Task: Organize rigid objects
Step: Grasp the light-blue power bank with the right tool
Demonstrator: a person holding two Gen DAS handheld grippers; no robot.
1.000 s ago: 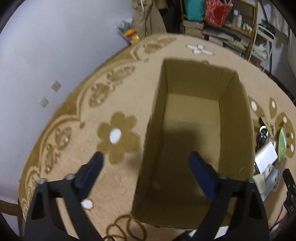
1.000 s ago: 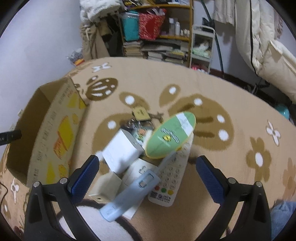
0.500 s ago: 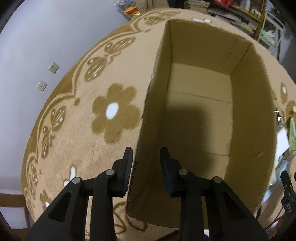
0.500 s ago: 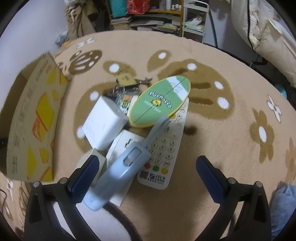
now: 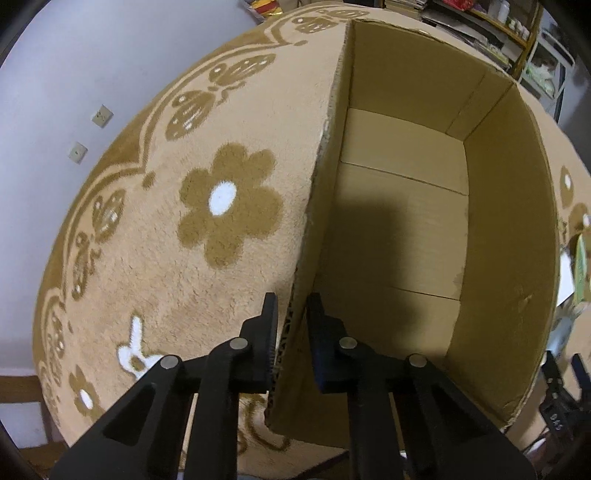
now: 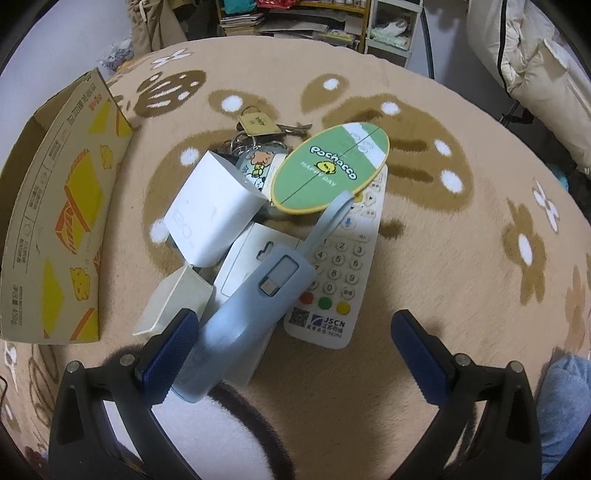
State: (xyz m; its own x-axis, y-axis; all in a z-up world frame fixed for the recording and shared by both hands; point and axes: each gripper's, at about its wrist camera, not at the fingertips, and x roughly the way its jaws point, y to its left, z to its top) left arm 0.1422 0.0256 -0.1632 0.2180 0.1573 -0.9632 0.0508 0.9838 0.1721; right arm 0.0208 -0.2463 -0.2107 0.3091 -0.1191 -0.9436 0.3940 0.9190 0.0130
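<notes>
An empty open cardboard box (image 5: 509, 229) stands on the carpet; it also shows at the left of the right wrist view (image 6: 62, 206). My left gripper (image 5: 291, 328) is shut on the box's near left wall, one finger outside and one inside. My right gripper (image 6: 295, 350) is open and empty just above a pile of objects: a light blue device with a strap (image 6: 251, 306), a white remote (image 6: 343, 266), a green oval case (image 6: 328, 170), a white charger cube (image 6: 214, 210), a small cream box (image 6: 173, 302), a flat white box (image 6: 251, 254), keys and a padlock (image 6: 256, 123).
The tan carpet (image 6: 461, 258) has brown flower patterns. A grey wall (image 5: 74, 74) with sockets is to the left. Shelves (image 6: 295, 18) with books and bedding (image 6: 535, 74) stand at the back. A blue cloth (image 6: 569, 398) lies at the lower right.
My left gripper moved onto the box's left wall and closed on it. My right gripper, still open, moved forward and down toward the pile.
</notes>
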